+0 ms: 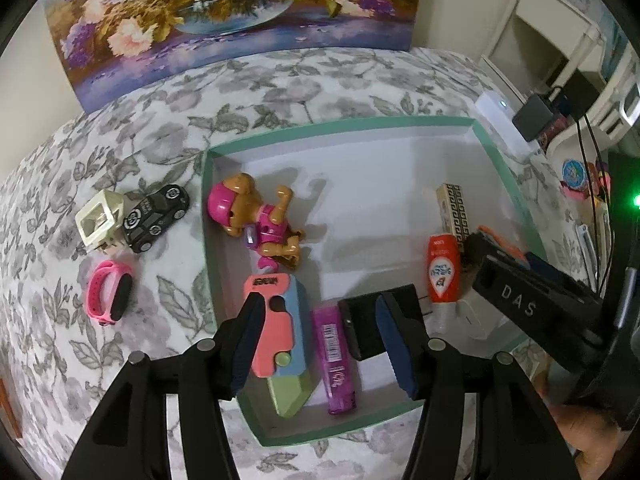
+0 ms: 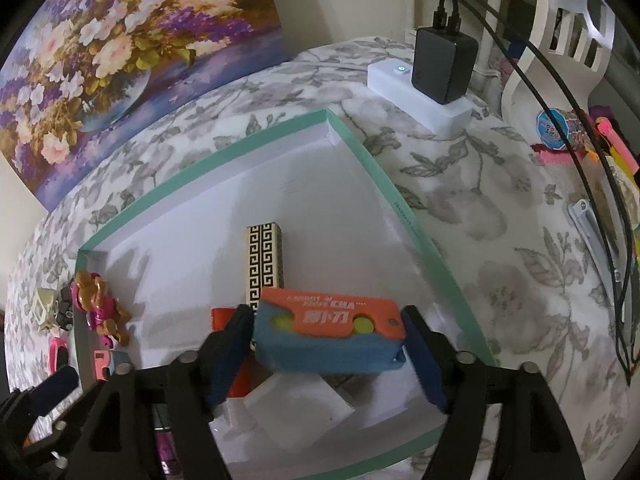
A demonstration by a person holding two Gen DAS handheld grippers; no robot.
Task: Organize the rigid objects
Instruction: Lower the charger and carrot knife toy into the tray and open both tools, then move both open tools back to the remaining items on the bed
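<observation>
Left wrist view: left claw [image 1: 320, 336] hung spread over the near end of the tray [image 1: 352, 122], pinching nothing; salmon-and-blue toy knife [image 1: 276, 320] and purple lighter [image 1: 334, 356] lay between its fingers, black block [image 1: 374, 326] by the right finger.
Right wrist view: right claw [image 2: 326, 350] straddled the orange-and-blue toy knife [image 2: 328, 332]; jaws looked spread, though whether the pads gripped it I could not tell.
Surface: flowered cloth, bench or bed unclear.
In the tray, near to far: lighter, one; toy knives, two; black block, one; orange tube [image 1: 442, 270], one; patterned box [image 2: 265, 264], one; pink pup figure [image 1: 256, 220], one.
Left outside: pink band [image 1: 110, 298], one; black car [image 1: 156, 216], one; cream cube [image 1: 98, 220], one.
Progress: judged well over half, three pieces to go.
</observation>
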